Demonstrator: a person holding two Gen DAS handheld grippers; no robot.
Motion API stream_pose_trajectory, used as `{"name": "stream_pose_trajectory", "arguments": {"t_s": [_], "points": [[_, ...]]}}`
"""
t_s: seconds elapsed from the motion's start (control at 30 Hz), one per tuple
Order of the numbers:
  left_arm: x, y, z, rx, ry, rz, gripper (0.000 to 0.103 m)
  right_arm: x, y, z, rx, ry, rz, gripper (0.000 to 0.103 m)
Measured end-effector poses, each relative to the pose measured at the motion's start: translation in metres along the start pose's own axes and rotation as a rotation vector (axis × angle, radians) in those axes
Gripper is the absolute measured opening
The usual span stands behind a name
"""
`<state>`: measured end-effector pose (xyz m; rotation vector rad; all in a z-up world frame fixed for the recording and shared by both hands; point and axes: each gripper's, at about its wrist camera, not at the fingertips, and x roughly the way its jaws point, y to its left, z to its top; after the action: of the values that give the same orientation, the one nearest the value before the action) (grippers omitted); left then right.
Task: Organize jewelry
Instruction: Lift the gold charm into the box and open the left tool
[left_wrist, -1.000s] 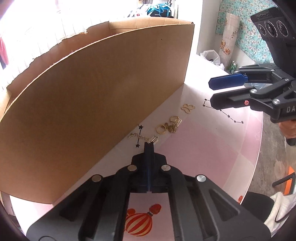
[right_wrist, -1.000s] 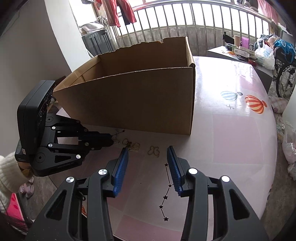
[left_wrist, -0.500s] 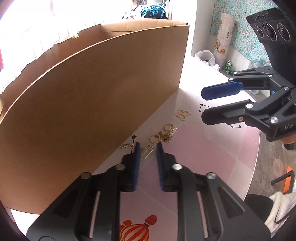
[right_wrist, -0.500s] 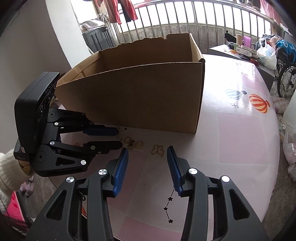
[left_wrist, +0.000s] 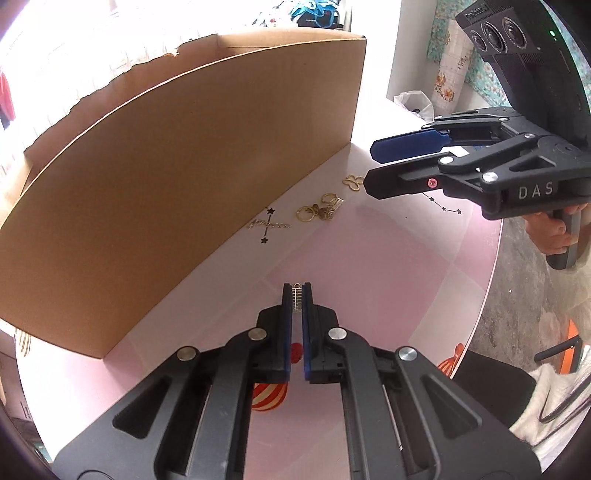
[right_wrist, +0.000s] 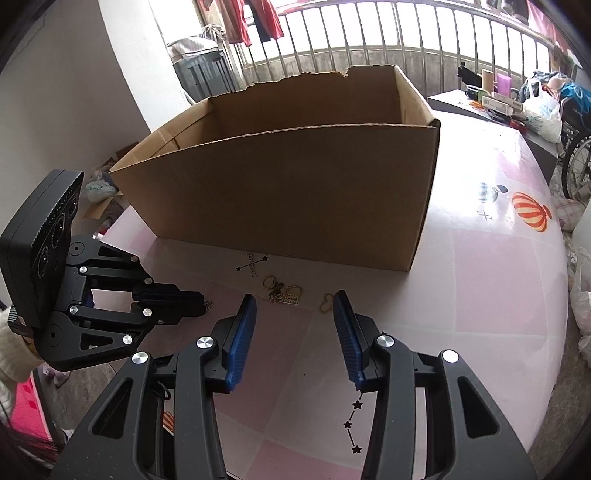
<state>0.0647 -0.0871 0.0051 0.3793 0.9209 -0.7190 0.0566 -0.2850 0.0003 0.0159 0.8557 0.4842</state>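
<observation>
Pinched between the blue pads of the left gripper (left_wrist: 296, 295): a small gold ladder-like charm (left_wrist: 296, 297), its top loop poking just past the fingertips, lifted clear of the pink bench (left_wrist: 388, 288). Jaws of that gripper nearly closed, only the thin charm keeping the pads apart. Seen from the right wrist view, same gripper (right_wrist: 201, 300) low at the left, with a tiny gold loop showing at its tip. Left lying on the bench, close to the foot of the cardboard box (left_wrist: 177, 177): a thin gold script-like piece (left_wrist: 269, 224) on a printed star cross, then a tangled cluster of gold rings and small charms (left_wrist: 320, 209), then a gold butterfly-shaped piece (left_wrist: 353, 182) nearest the box corner. In the right wrist view the same row: script piece (right_wrist: 252, 265), cluster (right_wrist: 282, 290), butterfly piece (right_wrist: 326, 302). Box open at the top, one far edge torn and ragged, inside floor not visible. Right gripper (right_wrist: 295, 317) hovering over the cluster and butterfly piece, jaws held partly open with nothing between the blue pads; in the left wrist view its tips (left_wrist: 371, 166) just beside the butterfly piece, contact impossible to tell. Fingers of a hand (left_wrist: 550, 232) wrapped around its handle at the right edge. Printed striped balloons and star lines on the bench top.
</observation>
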Motion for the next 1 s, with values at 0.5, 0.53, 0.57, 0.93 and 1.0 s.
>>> {"name": "stream_pose_trajectory", "arguments": {"t_s": [0.5,0.53,0.57,0.93,1.0], "points": [[-0.026,0.027,-0.032,-0.213,-0.114,-0.033,0.004,0.075,0.052,0.03,-0.304,0.146,-0.03,0.004],[-0.025,0.025,-0.031,-0.216,-0.117,-0.033,0.004,0.075,0.056,0.028,-0.323,0.142,-0.052,0.004],[-0.027,0.028,-0.031,-0.22,-0.119,-0.037,0.004,0.075,0.057,0.028,-0.31,0.143,-0.061,0.003],[-0.073,0.046,-0.032,-0.21,-0.186,-0.039,0.004,0.054,0.041,0.031,-0.172,0.12,-0.014,0.001],[-0.08,0.045,-0.031,-0.214,-0.201,-0.04,0.004,0.044,0.034,0.033,-0.153,0.101,-0.014,0.001]]}}
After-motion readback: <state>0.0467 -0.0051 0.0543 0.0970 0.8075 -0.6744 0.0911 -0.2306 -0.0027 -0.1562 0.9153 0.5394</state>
